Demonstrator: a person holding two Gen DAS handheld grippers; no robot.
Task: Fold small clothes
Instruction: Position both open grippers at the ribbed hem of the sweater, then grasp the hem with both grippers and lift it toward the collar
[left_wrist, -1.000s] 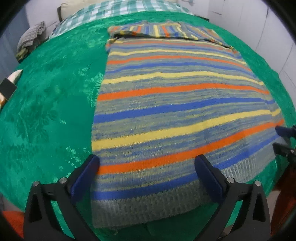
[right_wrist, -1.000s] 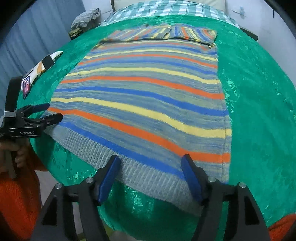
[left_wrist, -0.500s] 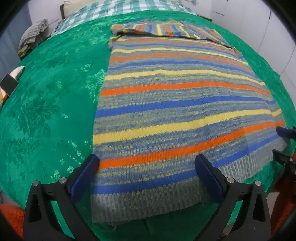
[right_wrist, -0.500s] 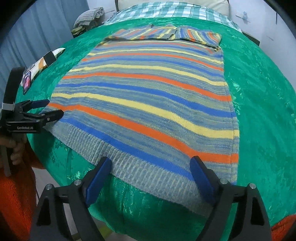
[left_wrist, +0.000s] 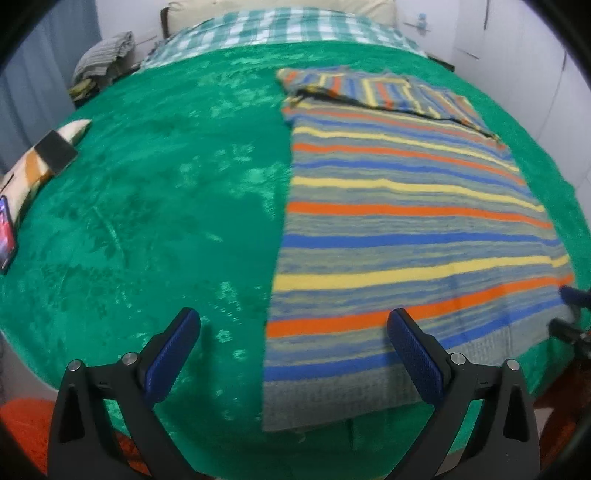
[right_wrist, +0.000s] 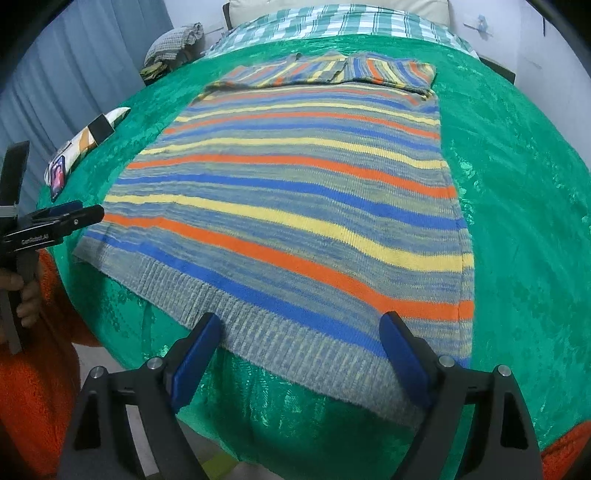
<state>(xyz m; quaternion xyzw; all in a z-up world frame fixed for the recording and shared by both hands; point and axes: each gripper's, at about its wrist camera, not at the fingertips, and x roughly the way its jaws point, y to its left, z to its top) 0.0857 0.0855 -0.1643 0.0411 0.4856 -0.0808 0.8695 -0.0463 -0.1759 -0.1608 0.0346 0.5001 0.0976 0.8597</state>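
A striped knit sweater (left_wrist: 399, 236) in grey, blue, orange and yellow lies flat on the green bedspread (left_wrist: 166, 206), with its sleeves folded across the far end. Its ribbed hem hangs at the near bed edge. It also shows in the right wrist view (right_wrist: 295, 206). My left gripper (left_wrist: 291, 350) is open and empty, above the sweater's left hem corner. My right gripper (right_wrist: 299, 350) is open and empty, over the hem's right part. The left gripper also shows in the right wrist view (right_wrist: 74, 216), just left of the hem corner.
A phone (left_wrist: 5, 236) and a patterned pouch (left_wrist: 44, 155) lie at the bed's left edge. A folded grey cloth (left_wrist: 103, 59) and a checked pillow cover (left_wrist: 280, 33) sit at the far end. The bed's near edge (right_wrist: 258, 406) drops off below the hem.
My left gripper has swung left, so the sweater now sits to the right in its view. My right gripper has drawn back slightly and opened wider.
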